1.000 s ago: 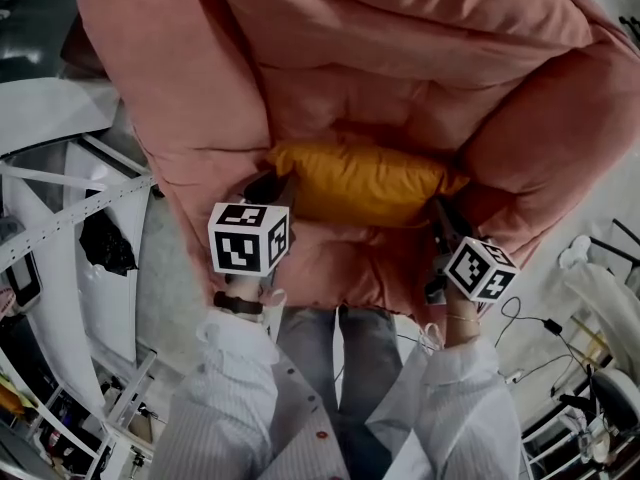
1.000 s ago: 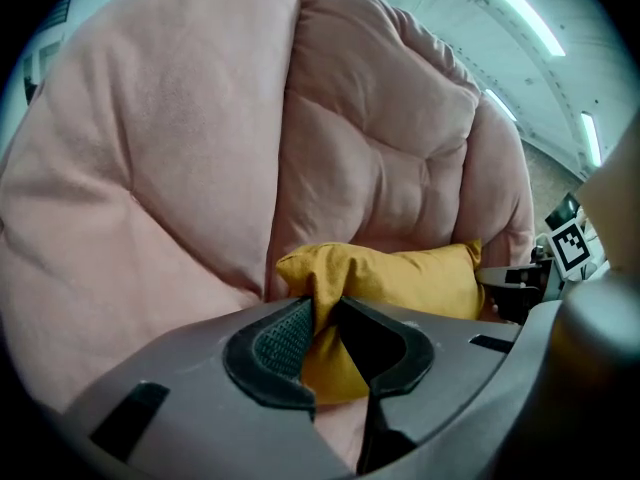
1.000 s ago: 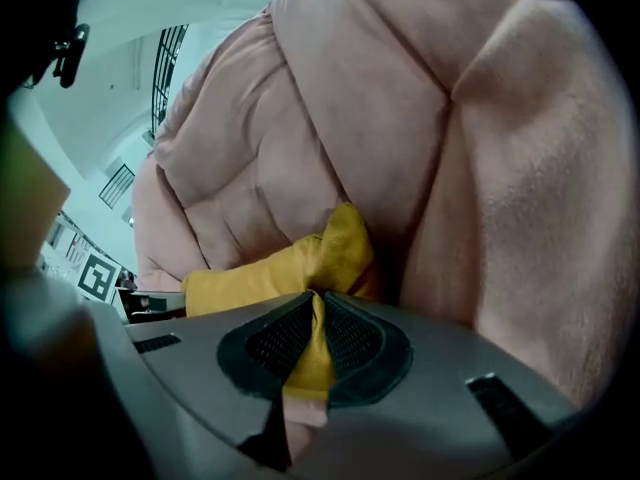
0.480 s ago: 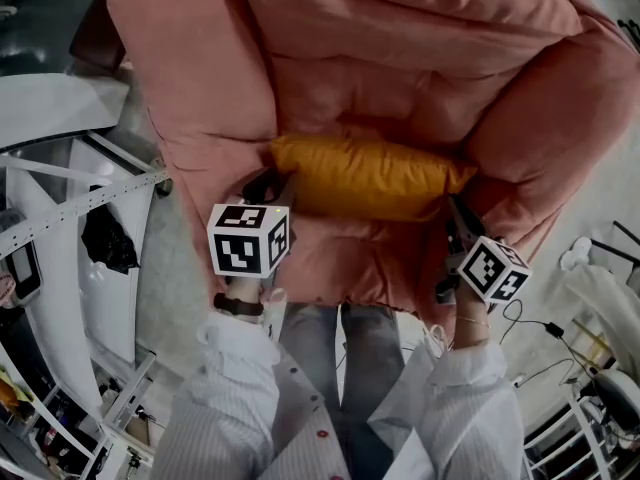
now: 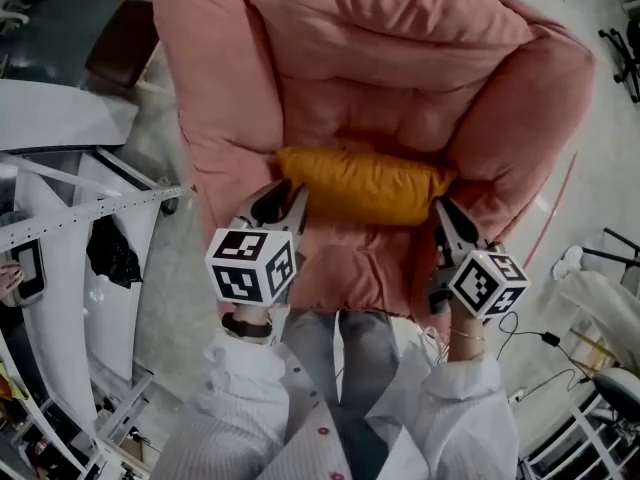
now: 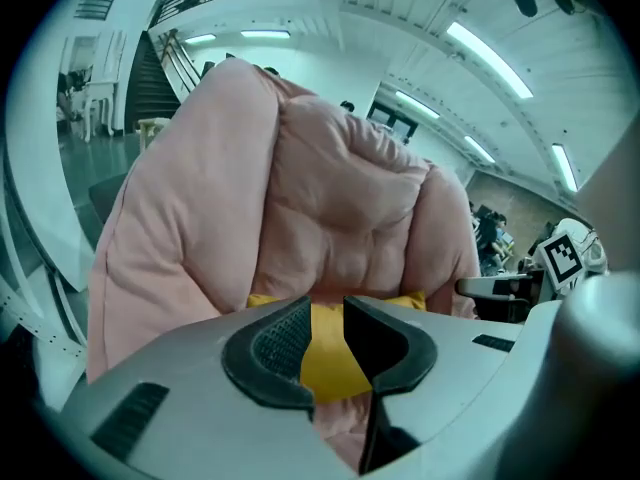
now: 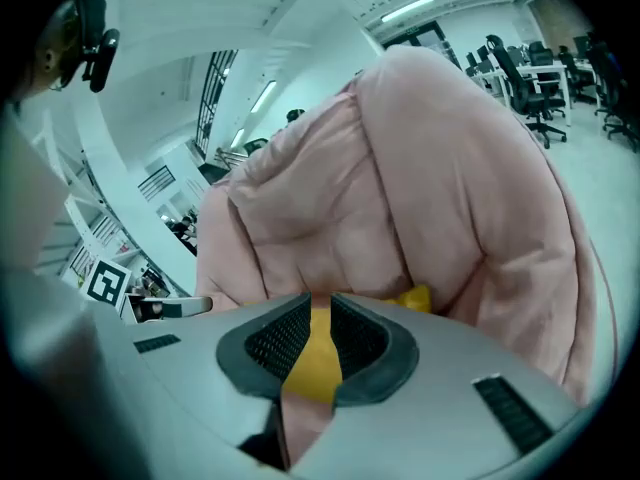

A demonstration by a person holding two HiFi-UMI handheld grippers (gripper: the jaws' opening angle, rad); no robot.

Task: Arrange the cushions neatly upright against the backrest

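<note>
A yellow cushion [image 5: 365, 183] lies lengthwise on the seat of the puffy pink armchair [image 5: 380, 58], its long edge against the backrest. My left gripper [image 5: 283, 196] hovers just in front of the cushion's left end, open with nothing between the jaws. Through that gap the cushion [image 6: 325, 353] shows farther off. My right gripper [image 5: 443, 210] sits by the cushion's right end, shut to a thin slit and holding nothing. In the right gripper view the cushion [image 7: 318, 353] shows beyond the right gripper [image 7: 320, 340].
A white metal frame [image 5: 80, 218] stands left of the chair. A dark stool [image 5: 125, 53] is at the top left. Cables [image 5: 540, 328] trail on the floor at the right. The person's legs [image 5: 345, 353] stand against the seat's front edge.
Both grippers have drawn back a little from the cushion's ends toward the seat front. The left jaws have spread apart. The cushion stays against the backrest.
</note>
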